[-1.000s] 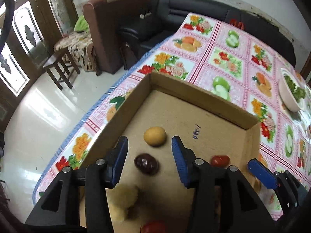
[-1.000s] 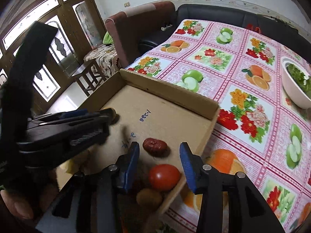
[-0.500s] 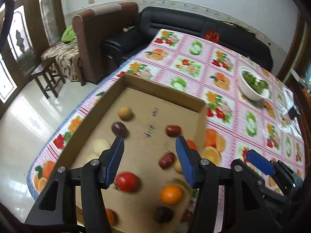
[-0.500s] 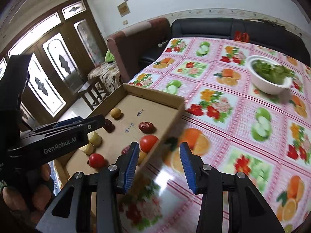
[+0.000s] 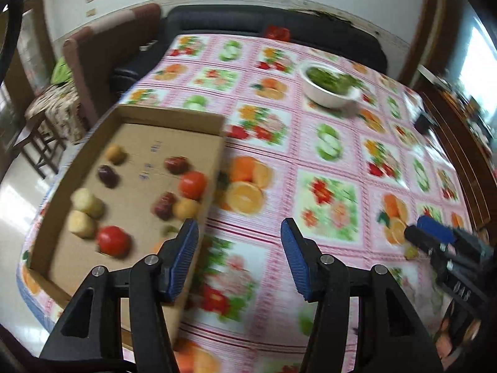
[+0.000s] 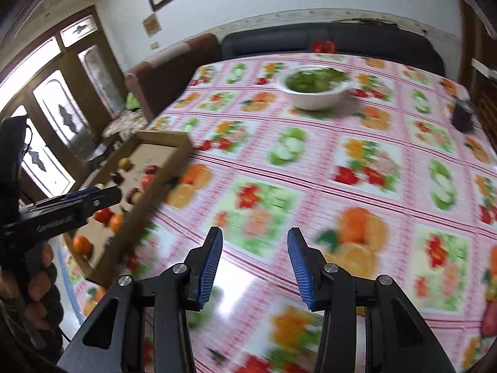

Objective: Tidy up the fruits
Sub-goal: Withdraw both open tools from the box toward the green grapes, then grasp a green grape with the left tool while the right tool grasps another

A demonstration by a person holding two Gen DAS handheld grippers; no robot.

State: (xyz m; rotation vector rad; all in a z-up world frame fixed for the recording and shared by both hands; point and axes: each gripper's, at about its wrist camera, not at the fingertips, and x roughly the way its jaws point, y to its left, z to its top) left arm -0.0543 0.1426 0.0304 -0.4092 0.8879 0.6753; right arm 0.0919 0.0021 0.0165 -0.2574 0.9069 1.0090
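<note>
A shallow cardboard tray [image 5: 174, 116] lies at the table's left end with several fruits in it: red tomatoes [image 5: 192, 184], dark dates [image 5: 107, 175], pale yellow round fruits [image 5: 88, 199]. In the right wrist view the same tray [image 6: 161, 138] is far to the left, with oranges [image 6: 82, 245] at its near end. My left gripper [image 5: 239, 236] is open and empty, over the tablecloth just right of the tray's edge. My right gripper [image 6: 254, 245] hangs open and empty over the bare cloth, well right of the tray. Both views are motion-blurred.
A pink fruit-print tablecloth [image 5: 326, 168] covers the table. A white bowl of greens [image 5: 329, 85] stands toward the far side [image 6: 313, 88]. A small dark object [image 6: 462, 118] sits near the right edge. A black sofa [image 6: 310, 39] and brown armchair lie beyond.
Both grippers have pulled back and swung right, away from the tray. The left one was over the fruit and its jaws have widened; the right one left the tomato behind.
</note>
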